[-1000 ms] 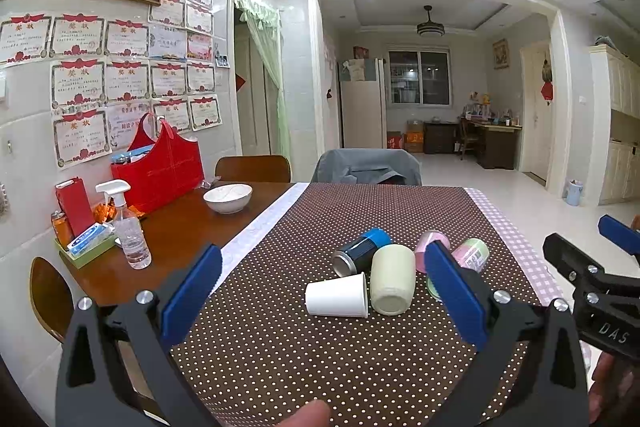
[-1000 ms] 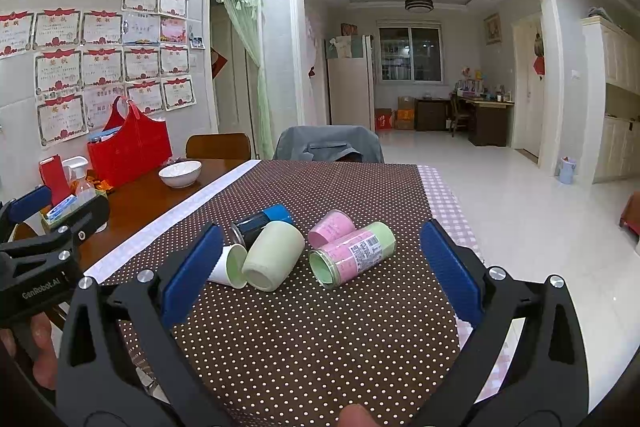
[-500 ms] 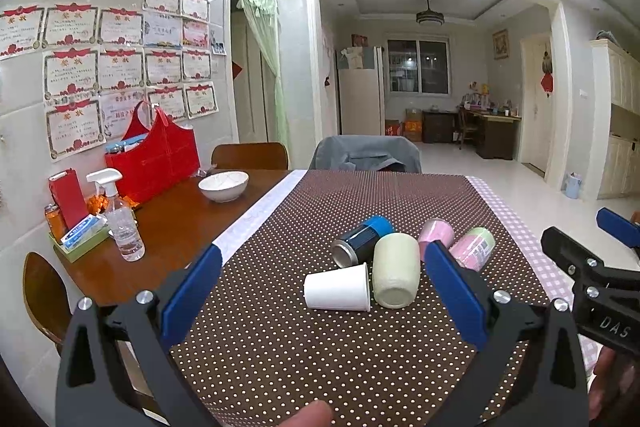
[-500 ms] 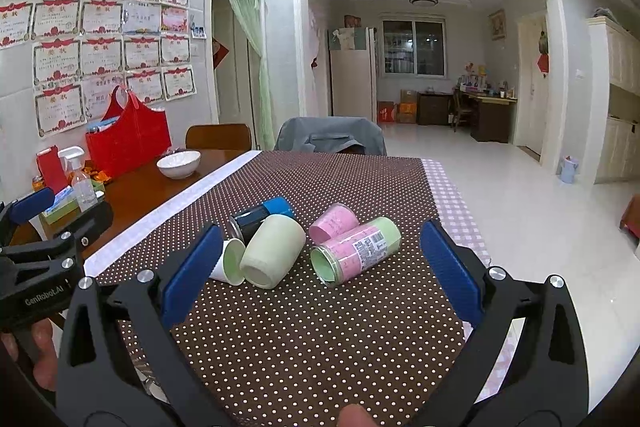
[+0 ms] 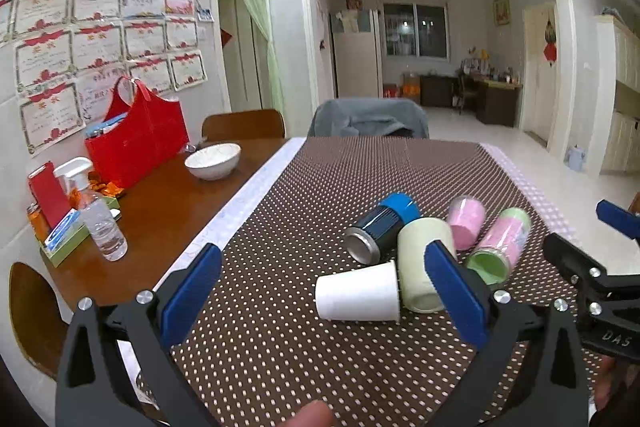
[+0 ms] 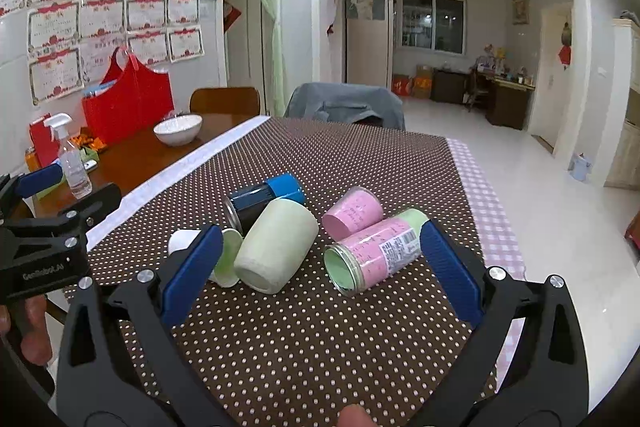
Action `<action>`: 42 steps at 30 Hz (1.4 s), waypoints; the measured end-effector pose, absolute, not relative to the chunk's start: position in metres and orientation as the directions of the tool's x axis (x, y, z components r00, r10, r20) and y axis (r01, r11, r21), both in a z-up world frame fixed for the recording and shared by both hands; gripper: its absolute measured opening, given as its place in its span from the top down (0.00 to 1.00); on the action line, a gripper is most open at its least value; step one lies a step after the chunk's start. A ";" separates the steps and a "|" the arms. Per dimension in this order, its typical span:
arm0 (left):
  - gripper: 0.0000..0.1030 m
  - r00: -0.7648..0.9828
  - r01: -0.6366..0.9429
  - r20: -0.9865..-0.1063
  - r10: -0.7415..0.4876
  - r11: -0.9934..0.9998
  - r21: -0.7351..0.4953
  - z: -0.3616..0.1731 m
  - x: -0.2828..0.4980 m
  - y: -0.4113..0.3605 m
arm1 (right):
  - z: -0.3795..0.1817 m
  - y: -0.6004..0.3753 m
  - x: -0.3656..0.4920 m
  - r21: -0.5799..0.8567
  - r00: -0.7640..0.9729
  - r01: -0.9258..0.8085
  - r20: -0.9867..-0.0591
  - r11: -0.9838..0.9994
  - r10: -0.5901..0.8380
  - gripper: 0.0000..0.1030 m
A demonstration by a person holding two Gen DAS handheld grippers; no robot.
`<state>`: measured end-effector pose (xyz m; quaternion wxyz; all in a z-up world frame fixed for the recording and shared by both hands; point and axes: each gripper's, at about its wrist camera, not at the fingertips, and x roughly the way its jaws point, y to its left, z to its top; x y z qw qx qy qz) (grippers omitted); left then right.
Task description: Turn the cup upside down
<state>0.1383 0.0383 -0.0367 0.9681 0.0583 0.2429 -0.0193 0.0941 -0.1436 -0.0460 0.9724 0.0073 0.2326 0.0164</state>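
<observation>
Polka-dot tablecloth (image 5: pixel 304 355) holds five toppled cups, including a white paper cup (image 5: pixel 358 298) touching a pale green mug (image 6: pixel 276 249). Left gripper (image 5: pixel 322 293) and right gripper (image 6: pixel 320 269) hover, jaws spread wide, empty.

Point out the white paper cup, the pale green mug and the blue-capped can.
white paper cup (image 5: pixel 358 293), left wrist view, side wall
pale green mug (image 6: pixel 278 247), right wrist view, side wall
blue-capped can (image 5: pixel 380 225), left wrist view, dark body

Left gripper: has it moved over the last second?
Yes. The left gripper has come forward toward the white paper cup, which now looks larger.
</observation>
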 end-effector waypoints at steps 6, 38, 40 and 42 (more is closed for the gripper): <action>0.04 0.827 0.118 -0.562 -0.028 0.985 0.125 -0.051 0.194 0.037 | -0.056 -0.149 0.131 0.032 0.861 -0.019 -0.507 0.999 0.033 0.06; 0.04 0.417 0.502 -0.907 -0.061 0.847 0.174 -0.128 0.387 -0.031 | -0.088 -0.223 0.233 0.150 0.747 0.135 -0.665 0.979 -0.001 0.06; 0.04 0.393 0.521 -0.917 -0.068 0.838 0.161 -0.131 0.394 -0.037 | -0.088 -0.226 0.235 0.158 0.744 0.145 -0.668 0.977 -0.003 0.06; 0.04 0.370 0.539 -0.926 -0.070 0.829 0.152 -0.135 0.403 -0.043 | -0.089 -0.230 0.236 0.161 0.743 0.155 -0.669 0.975 -0.007 0.06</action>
